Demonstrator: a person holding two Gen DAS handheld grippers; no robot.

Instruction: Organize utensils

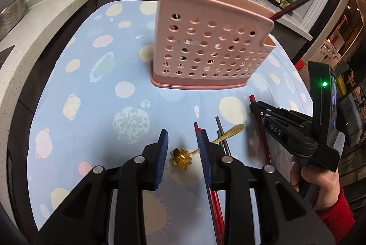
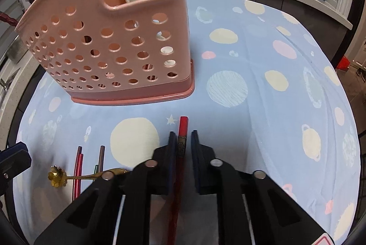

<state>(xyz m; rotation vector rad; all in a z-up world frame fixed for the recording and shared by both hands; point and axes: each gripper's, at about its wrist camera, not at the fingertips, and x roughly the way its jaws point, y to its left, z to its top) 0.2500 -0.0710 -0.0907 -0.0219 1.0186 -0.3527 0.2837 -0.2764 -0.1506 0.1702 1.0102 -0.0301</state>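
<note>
Right hand-held gripper point(image 2: 181, 142) straddles 1 red chopstick point(image 2: 183, 128) lying on the surface point(image 2: 263, 107), jaws narrow, not yet clamped. Left hand-held gripper point(image 1: 183, 144) hangs wide over the gold spoon point(image 1: 181, 158). Advise squeezing squarely, then lifting vertically toward the pink holder point(image 2: 109, 43).

Both wrist cameras sit low and close over the worktop point(image 1: 91, 89), facing the pink utensil holder point(image 1: 205, 46) from neighbouring angles; both views share it and the gold spoon point(image 2: 68, 175).
</note>
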